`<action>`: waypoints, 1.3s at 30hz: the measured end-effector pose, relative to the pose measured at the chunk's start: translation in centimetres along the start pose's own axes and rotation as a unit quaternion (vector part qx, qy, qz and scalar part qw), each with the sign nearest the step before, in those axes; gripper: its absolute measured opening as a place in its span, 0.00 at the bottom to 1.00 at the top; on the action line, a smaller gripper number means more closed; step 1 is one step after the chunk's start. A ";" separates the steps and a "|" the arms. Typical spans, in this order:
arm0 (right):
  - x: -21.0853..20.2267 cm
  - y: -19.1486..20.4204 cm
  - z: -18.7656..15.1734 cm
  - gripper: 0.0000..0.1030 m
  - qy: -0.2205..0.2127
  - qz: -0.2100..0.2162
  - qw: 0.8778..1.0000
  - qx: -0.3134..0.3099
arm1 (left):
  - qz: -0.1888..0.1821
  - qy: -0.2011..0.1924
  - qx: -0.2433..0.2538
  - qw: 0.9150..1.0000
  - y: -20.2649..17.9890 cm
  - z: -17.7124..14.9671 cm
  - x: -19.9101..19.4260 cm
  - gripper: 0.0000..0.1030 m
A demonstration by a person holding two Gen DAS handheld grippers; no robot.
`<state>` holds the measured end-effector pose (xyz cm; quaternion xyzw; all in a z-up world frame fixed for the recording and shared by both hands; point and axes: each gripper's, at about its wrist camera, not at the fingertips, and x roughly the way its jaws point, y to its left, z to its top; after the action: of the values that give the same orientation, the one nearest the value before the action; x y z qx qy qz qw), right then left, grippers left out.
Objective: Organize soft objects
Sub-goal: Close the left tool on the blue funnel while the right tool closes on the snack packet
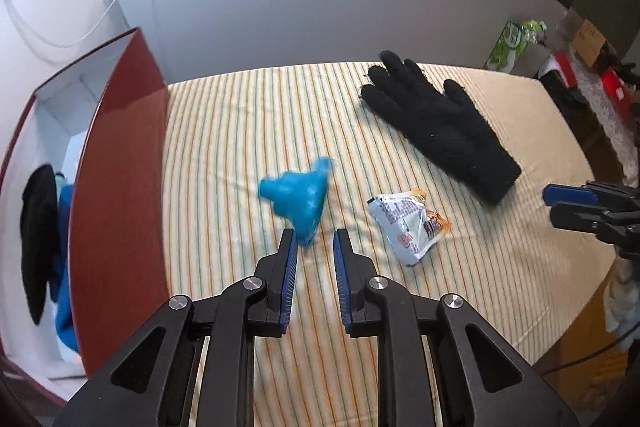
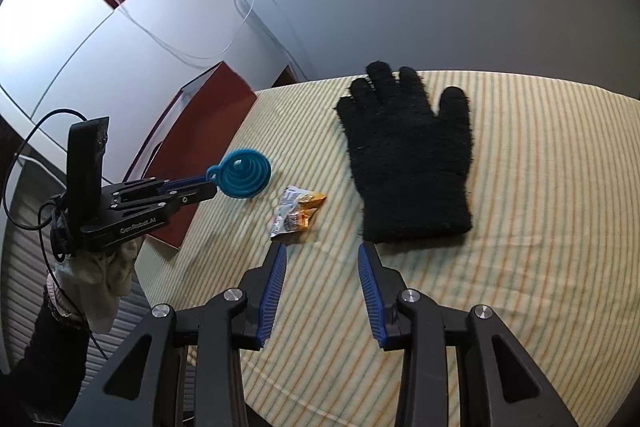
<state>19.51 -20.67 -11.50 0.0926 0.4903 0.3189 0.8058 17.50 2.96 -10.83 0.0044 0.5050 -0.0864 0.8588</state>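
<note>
A black fuzzy glove (image 1: 440, 127) (image 2: 408, 155) lies flat on the striped cloth. A blue collapsible funnel (image 1: 296, 197) (image 2: 246, 175) sits just ahead of my left gripper (image 1: 316, 239) (image 2: 214, 189). The funnel's lower edge is at the left fingertip, and the narrow gap between the pads holds nothing. A crumpled snack wrapper (image 1: 408, 223) (image 2: 298, 213) lies between funnel and glove. My right gripper (image 2: 322, 251) (image 1: 550, 203) stands open and empty over the cloth, short of the glove's cuff. The red box (image 1: 120, 187) (image 2: 208, 131) on the left holds a black item (image 1: 38, 235) and a blue one (image 1: 66, 267).
A grey panel (image 1: 320, 7) rises behind the table. A green tissue box (image 1: 506, 47) and clutter stand at the far right. A gloved hand (image 2: 100, 279) holds the left gripper off the table's left edge. Cables hang along the white cabinets (image 2: 80, 39).
</note>
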 end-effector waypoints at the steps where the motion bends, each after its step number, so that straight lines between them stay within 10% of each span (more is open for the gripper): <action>1: 0.2 0.3 0.0 0.33 0.001 -0.002 1.000 -0.004 | -0.002 -0.006 -0.004 1.000 0.2 -0.3 -0.4 0.16; 5: 0.8 1.2 0.1 0.33 0.002 -0.005 1.000 -0.016 | -0.010 -0.025 -0.021 0.999 0.9 -1.2 -1.8 0.17; 9: 1.5 1.9 0.7 0.45 0.007 -0.007 1.000 -0.021 | -0.003 -0.042 -0.018 0.999 0.8 -1.8 -2.4 0.48; 15: 2.9 3.1 1.9 0.46 0.021 -0.014 0.999 -0.040 | 0.005 -0.047 -0.033 0.998 0.9 -1.8 -1.5 0.57; 36: 12.1 4.5 3.9 0.46 0.104 -0.040 0.993 -0.044 | 0.060 -0.049 -0.046 0.996 1.5 -1.6 1.6 0.56; 39: 12.8 4.9 4.1 0.46 0.109 -0.043 0.992 -0.046 | 0.059 -0.045 -0.044 0.996 1.7 -1.7 1.8 0.45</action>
<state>25.01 -8.46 -16.52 -0.0009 0.5638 0.3140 0.7639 17.11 4.52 -13.39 -0.0077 0.4679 -0.0129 0.8836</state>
